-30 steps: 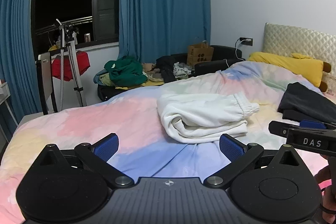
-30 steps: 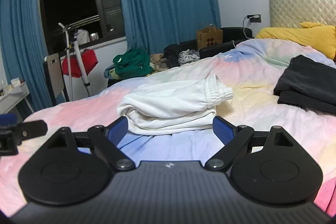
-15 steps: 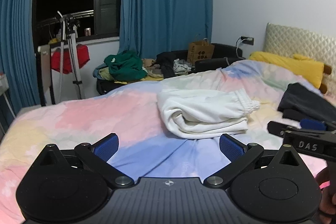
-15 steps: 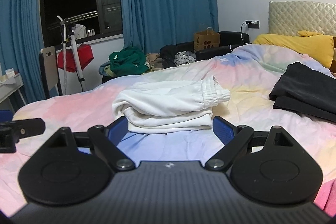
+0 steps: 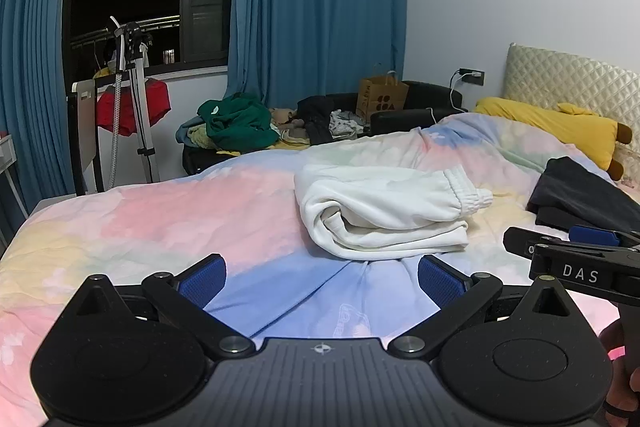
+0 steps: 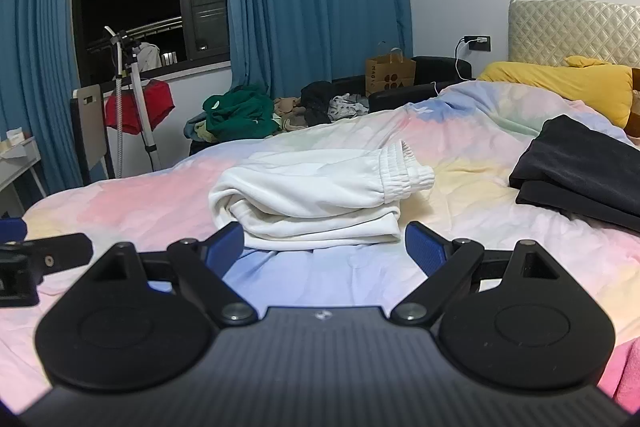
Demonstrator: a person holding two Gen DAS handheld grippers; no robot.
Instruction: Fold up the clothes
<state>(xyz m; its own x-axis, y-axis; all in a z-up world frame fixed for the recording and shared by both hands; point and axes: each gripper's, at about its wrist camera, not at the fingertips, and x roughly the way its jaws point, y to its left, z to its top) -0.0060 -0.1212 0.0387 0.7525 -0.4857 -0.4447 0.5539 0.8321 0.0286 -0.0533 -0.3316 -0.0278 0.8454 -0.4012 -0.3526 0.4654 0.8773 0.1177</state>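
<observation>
A folded white garment with a ribbed cuff [image 5: 384, 211] lies on the pastel bedspread [image 5: 180, 211]; it also shows in the right wrist view [image 6: 316, 199]. My left gripper [image 5: 320, 277] is open and empty, held just short of the garment's near edge. My right gripper [image 6: 324, 245] is open and empty, its fingertips close to the garment's near edge. The right gripper's body shows at the right of the left wrist view [image 5: 576, 267]. A folded black garment [image 6: 580, 167] lies on the bed to the right.
A yellow pillow [image 6: 568, 87] and a quilted headboard [image 6: 572, 27] are at the far right. Behind the bed lie a pile of clothes with a green top [image 5: 236, 123], a paper bag [image 5: 382, 101], a stand with red cloth [image 5: 132, 103] and blue curtains.
Both grippers have tilted slightly, so the white garment sits a little lower and nearer in both views. Both stay open and empty.
</observation>
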